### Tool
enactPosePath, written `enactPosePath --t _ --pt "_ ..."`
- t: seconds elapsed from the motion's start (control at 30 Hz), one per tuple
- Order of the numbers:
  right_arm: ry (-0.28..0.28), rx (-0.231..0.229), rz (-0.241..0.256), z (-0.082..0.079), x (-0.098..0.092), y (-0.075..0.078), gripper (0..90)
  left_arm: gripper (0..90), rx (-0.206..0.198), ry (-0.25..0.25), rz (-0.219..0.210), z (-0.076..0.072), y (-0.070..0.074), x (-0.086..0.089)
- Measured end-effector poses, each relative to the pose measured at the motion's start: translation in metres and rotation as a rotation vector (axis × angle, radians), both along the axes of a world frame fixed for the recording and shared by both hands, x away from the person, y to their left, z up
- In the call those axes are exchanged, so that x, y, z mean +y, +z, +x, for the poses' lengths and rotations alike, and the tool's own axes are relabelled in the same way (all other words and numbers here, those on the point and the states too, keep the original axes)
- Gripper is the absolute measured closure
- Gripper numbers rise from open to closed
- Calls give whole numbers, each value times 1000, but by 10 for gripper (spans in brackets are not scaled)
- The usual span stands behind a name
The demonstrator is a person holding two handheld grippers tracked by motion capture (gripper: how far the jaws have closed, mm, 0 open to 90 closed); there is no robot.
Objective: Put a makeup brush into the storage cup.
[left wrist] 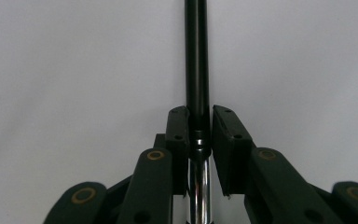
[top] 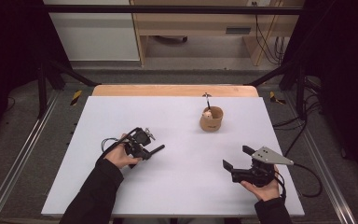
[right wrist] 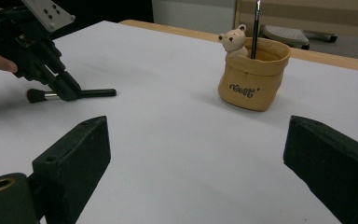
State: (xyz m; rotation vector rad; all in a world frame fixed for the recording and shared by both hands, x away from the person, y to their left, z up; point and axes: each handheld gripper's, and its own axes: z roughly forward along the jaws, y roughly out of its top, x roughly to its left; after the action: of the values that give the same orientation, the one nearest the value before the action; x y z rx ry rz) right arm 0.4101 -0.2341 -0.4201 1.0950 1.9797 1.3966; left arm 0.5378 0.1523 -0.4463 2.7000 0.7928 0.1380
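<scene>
With the brush (left wrist: 197,84) clamped at its ferrule by the left gripper (top: 145,148) low over the white table (top: 177,186), it is best lifted level and tipped handle-down into the tan holder (top: 211,119), whose bear figure (right wrist: 233,40) is revealed by the right gripper view, between its own spread, empty jaws.

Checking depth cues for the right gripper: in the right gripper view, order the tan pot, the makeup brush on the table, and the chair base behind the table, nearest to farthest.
Measured from the right gripper:
1. Tan pot, ahead and a little right, with a bear figure and a thin brush standing in it.
2. Makeup brush, off to the left, clamped by the left gripper; close to the pot's range, so this ranking is tentative.
3. Chair base, beyond the table's far edge.
</scene>
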Motion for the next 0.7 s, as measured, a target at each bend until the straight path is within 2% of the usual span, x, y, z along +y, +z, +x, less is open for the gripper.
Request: enactPosePath --t 0.5,0.7 --pt "4 0 -1 0 0 1 78 787 -9 -11 14 -1 0 -2" --pt "4 0 0 0 0 1 78 788 -30 -16 30 -2 2 -4"
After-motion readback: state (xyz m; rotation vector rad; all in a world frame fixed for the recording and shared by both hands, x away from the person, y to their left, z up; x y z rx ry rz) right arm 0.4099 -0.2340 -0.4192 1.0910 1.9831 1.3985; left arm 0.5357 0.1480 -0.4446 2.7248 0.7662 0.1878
